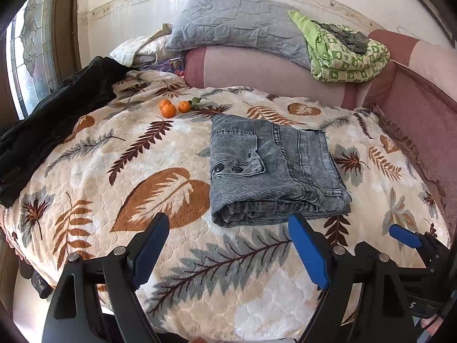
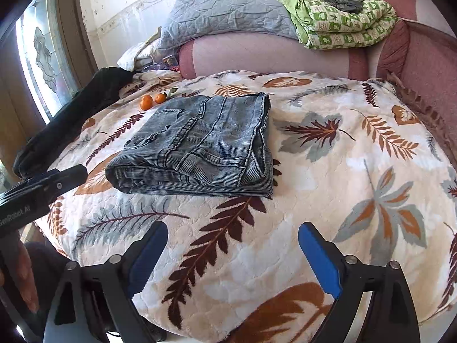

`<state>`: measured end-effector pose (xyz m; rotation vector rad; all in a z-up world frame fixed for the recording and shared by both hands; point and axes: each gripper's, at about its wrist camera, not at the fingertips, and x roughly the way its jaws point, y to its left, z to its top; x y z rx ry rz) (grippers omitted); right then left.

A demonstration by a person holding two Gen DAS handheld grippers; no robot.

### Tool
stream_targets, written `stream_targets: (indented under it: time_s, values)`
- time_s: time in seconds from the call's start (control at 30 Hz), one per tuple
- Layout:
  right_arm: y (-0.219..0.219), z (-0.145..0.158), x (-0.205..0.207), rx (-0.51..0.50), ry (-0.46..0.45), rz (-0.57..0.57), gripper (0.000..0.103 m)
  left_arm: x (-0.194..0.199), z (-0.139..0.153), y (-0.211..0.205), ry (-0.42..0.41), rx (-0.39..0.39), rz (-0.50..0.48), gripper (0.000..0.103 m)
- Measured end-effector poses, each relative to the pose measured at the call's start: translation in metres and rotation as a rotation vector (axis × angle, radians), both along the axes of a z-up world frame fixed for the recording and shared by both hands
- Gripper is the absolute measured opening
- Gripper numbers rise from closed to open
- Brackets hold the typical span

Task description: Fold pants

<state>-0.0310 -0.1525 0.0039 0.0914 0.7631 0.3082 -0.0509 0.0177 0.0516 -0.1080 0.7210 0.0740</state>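
Pants (image 1: 274,168) folded on leaf-print blanket (image 1: 114,154), left gripper (image 2: 42,184) lettered "GenRobot.AI"

the folded pants (image 1: 274,168) are laid on the blanket (image 1: 120,154); three tangerines (image 1: 171,108) are set behind them to the left, and pillows (image 1: 237,28) are stacked further behind.

Folded grey pants (image 1: 274,168) beyond wide-apart left gripper (image 1: 228,223)

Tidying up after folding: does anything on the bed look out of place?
Yes: loose oranges sit on the blanket behind the folded pants, and a dark garment lies crumpled at the bed's edge.
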Motion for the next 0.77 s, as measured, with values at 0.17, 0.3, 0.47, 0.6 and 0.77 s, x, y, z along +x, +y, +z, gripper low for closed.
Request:
stream_targets:
  time_s: [0.17, 0.3, 0.47, 0.6, 0.77]
  values:
    - [-0.005, 0.008, -0.010, -0.039, -0.061, -0.011, 0.095, -0.007, 0.014, -0.017, -0.031, 0.042, 0.010, 0.093]
    - [-0.013, 0.012, -0.011, -0.060, -0.051, -0.028, 0.095, -0.005, 0.022, -0.024, -0.022, 0.032, 0.011, 0.095]
    - [-0.017, 0.029, -0.013, -0.089, -0.066, -0.019, 0.095, -0.002, 0.024, -0.026, -0.013, 0.014, 0.009, 0.100]
    - [-0.013, 0.042, -0.007, -0.109, -0.063, -0.001, 0.096, -0.001, 0.024, -0.029, -0.017, 0.049, 0.013, 0.101]
    - [-0.003, 0.050, 0.005, -0.134, -0.047, 0.017, 0.096, 0.004, 0.022, -0.024, -0.015, 0.045, 0.006, 0.101]
